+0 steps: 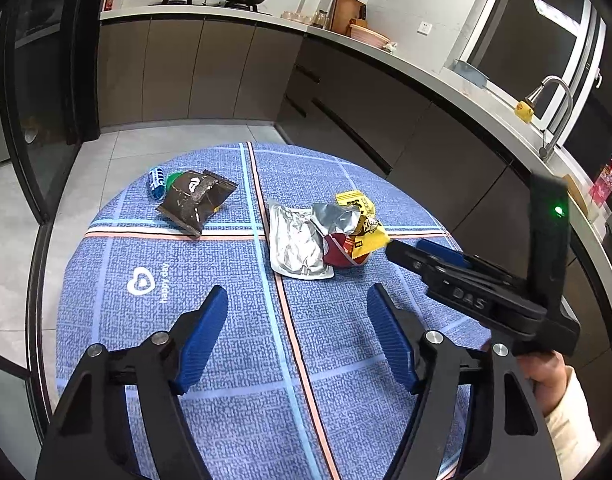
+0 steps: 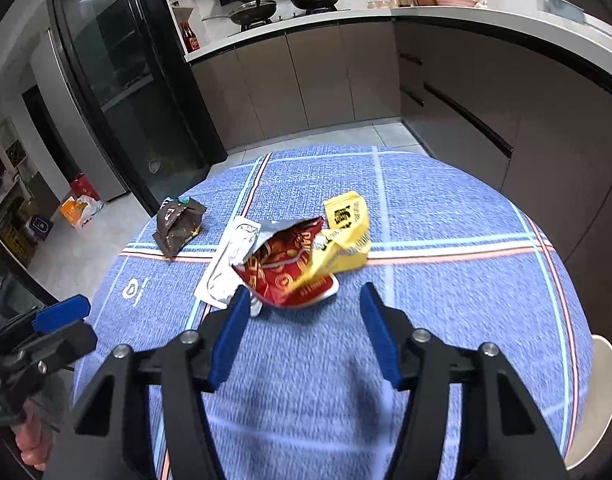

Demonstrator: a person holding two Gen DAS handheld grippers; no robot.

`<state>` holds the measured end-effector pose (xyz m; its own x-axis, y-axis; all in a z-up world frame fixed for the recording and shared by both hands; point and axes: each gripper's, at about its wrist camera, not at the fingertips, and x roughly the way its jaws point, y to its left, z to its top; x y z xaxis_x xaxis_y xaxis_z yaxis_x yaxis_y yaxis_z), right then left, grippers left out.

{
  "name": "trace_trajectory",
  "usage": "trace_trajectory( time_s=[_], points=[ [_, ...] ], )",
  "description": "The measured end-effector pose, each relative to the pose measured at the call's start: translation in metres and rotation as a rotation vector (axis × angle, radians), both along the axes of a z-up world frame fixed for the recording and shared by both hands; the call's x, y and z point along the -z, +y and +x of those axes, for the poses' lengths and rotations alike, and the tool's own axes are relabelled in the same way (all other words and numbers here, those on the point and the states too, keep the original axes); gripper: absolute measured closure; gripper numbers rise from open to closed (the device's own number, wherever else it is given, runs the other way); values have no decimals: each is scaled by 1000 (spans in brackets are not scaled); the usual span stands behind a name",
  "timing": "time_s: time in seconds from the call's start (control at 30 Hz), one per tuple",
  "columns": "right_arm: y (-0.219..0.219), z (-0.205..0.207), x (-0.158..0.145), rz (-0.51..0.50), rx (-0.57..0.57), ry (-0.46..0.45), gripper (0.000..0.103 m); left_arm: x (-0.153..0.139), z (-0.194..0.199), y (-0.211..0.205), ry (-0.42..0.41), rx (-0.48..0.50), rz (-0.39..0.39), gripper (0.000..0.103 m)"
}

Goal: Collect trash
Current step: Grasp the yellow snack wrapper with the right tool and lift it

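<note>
Trash lies on a round table under a blue checked cloth [image 1: 153, 320]. A brown wrapper [image 1: 195, 200] [image 2: 177, 224] sits at the far left, with a small blue-and-white wrapper [image 1: 157, 182] and a green scrap behind it. In the middle, a silver pouch [image 1: 295, 240] [image 2: 221, 276], a red bag [image 1: 340, 250] [image 2: 289, 268] and a yellow wrapper [image 1: 362, 212] [image 2: 346, 236] are heaped together. My left gripper [image 1: 297, 300] hangs open over bare cloth, short of the pile. My right gripper [image 2: 306, 296] [image 1: 410, 248] is open just before the red bag, holding nothing.
Grey kitchen cabinets [image 1: 225, 76] and a counter with a faucet [image 1: 558, 116] curve around the far and right sides. A black fridge [image 2: 117, 80] stands at the left. A pale stool [image 2: 602, 400] sits by the table's right edge. Bags [image 2: 79, 204] lie on the floor.
</note>
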<state>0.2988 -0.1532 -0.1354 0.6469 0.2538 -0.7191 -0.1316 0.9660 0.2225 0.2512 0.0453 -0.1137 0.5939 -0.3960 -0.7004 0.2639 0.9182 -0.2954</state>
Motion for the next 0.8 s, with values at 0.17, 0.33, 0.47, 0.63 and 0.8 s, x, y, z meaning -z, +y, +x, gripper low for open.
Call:
trace_trajectory(
  time_s=[0.17,0.33,0.47,0.63,0.8],
  points=[
    [6,18,11,-15,-10,24,69,6,13,-4,6,29,-5,40],
    [9,29,18,-22,-3,30,69,13,25,-10,20,48,-2,41],
    [9,36,24,-41,9,35,93,17,33,-20,23,74,7,41],
    [3,35,25,-60,20,23,98,21,43,-36,22,107,23,46],
    [-10,23,21,-58,40,0,98,25,56,-57,37,152,22,48]
  ],
)
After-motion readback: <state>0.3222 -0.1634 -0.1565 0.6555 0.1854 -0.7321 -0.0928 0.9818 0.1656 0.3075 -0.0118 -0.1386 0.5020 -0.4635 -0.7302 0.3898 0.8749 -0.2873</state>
